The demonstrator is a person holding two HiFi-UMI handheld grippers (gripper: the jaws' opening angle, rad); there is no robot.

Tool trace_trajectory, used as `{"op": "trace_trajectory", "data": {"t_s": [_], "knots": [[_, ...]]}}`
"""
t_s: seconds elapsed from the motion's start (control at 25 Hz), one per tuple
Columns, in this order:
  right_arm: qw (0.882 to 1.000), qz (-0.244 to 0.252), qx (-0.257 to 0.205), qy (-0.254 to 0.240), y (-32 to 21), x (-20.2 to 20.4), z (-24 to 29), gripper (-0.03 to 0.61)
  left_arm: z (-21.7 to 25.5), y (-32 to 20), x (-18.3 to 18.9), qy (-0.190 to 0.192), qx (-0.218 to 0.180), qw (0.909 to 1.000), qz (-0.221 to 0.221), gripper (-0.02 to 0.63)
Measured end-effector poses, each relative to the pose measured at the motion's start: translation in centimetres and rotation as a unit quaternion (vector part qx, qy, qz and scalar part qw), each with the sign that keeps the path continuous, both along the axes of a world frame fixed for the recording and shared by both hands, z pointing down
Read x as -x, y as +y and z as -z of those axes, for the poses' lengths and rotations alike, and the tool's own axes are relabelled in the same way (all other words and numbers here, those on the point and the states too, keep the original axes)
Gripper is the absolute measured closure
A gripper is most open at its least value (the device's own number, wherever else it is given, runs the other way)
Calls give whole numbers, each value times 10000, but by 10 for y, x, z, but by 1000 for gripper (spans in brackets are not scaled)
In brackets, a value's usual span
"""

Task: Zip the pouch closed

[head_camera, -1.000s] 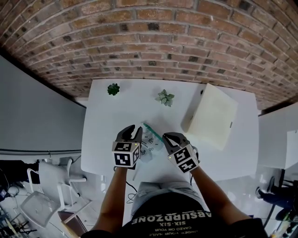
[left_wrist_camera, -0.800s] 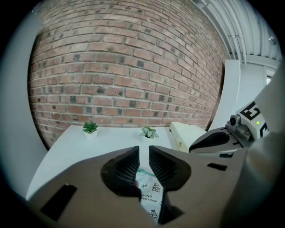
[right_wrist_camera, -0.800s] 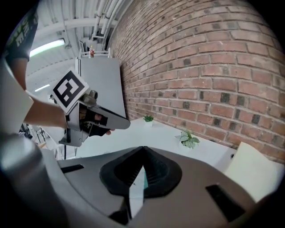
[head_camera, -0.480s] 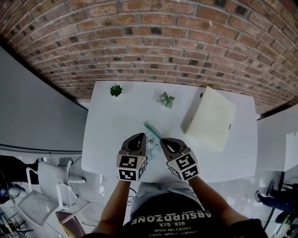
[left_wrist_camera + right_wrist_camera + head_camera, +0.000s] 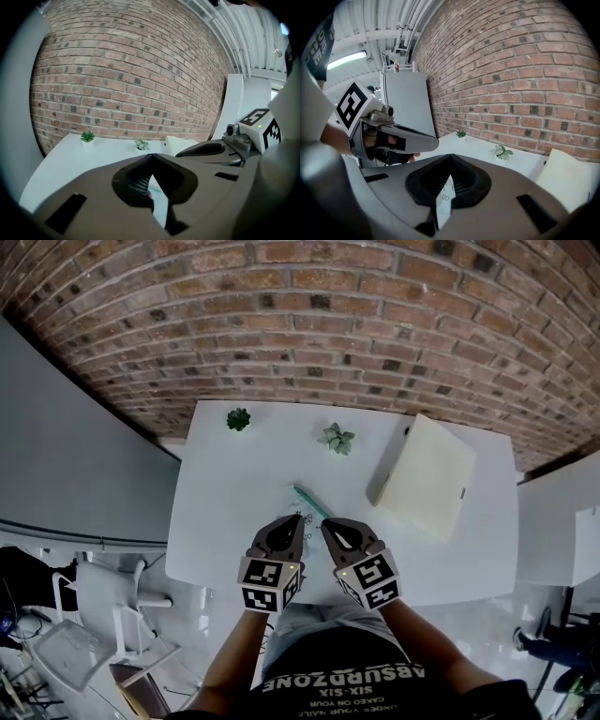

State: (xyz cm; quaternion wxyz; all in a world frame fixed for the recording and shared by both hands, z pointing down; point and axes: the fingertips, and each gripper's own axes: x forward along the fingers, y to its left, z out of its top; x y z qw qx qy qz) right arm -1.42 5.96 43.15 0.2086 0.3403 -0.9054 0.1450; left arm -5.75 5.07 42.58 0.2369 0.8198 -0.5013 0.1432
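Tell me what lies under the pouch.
The white table lies below the pouch. The left gripper and right gripper, shut on it, cover its near part, hiding any contact.

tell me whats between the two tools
The clear pouch with the teal zip: the left tool and right tool are each shut on it. Shows in the head view and both gripper views.
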Motion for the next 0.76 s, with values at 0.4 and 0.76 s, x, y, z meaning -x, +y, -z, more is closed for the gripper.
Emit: {"op": "trace_trajectory", "data": {"t_s": [0.4, 0.76], "knots": [[9997, -82, 97, -192, 9, 0, 9, 581, 2, 11, 0, 25, 44, 10000, -18, 609], [9997, -126, 112, -197, 18, -3, 8, 581, 2, 20, 0, 73, 65, 10000, -13, 609]]}}
